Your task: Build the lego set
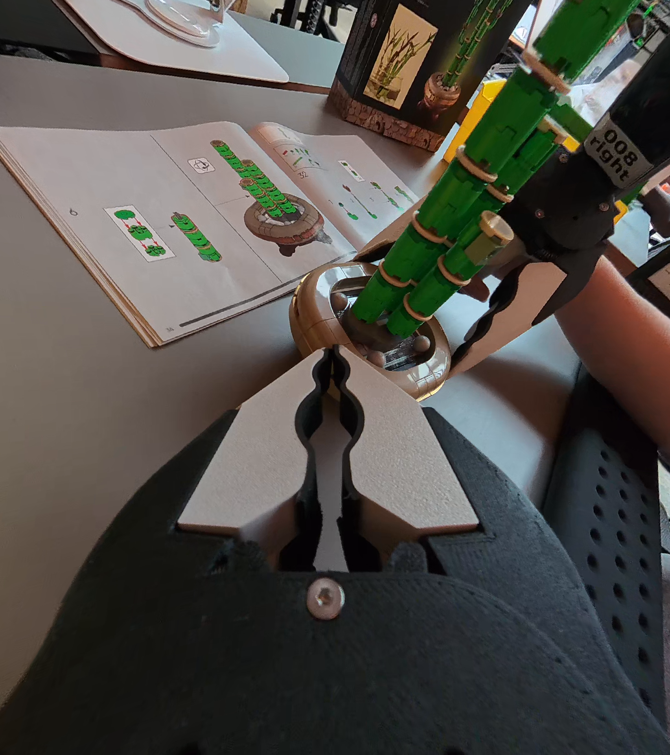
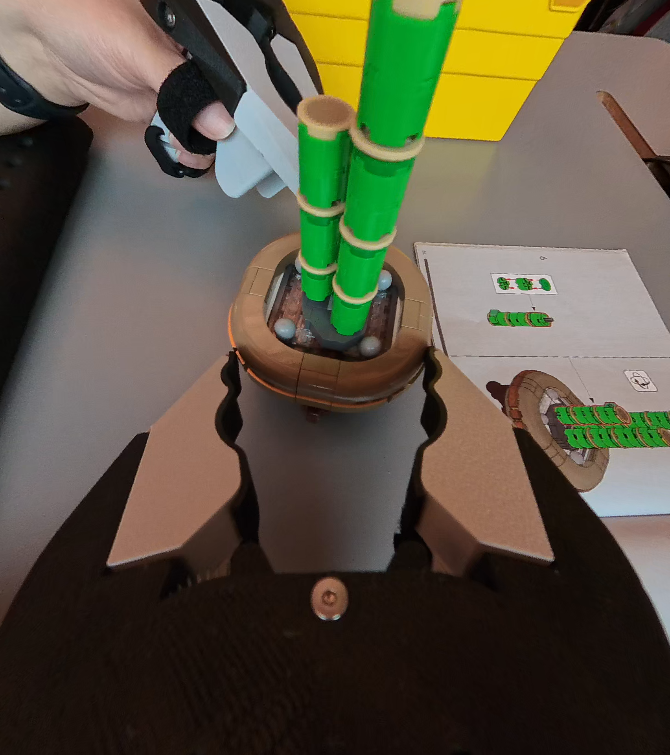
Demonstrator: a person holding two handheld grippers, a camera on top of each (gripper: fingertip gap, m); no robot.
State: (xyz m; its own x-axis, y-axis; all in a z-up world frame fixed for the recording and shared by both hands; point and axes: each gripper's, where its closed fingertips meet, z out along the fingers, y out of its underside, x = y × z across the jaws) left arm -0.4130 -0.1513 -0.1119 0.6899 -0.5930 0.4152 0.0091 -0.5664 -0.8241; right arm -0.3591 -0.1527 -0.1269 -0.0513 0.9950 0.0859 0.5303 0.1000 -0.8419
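A brown lego pot (image 1: 312, 322) stands on the grey table (image 1: 59, 408) with green bamboo stalks (image 1: 447, 212) rising from it. In the right wrist view a short stalk (image 2: 320, 204) with a tan cap stands beside a taller one (image 2: 382, 171). My right gripper (image 2: 330, 357) has its fingertips touching the pot (image 2: 325, 380) on both sides; it also shows in the left wrist view (image 1: 411, 306). My left gripper (image 1: 332, 352) is shut and empty, its tips just in front of the pot rim. In the right wrist view it (image 2: 249, 186) sits beside the short stalk.
An open instruction booklet (image 1: 141, 212) lies left of the pot and shows in the right wrist view (image 2: 570, 322). The set's box (image 1: 398, 69) stands behind. Yellow bins (image 2: 488, 81) are at the table's far edge. A black perforated chair (image 1: 611, 531) is by the table.
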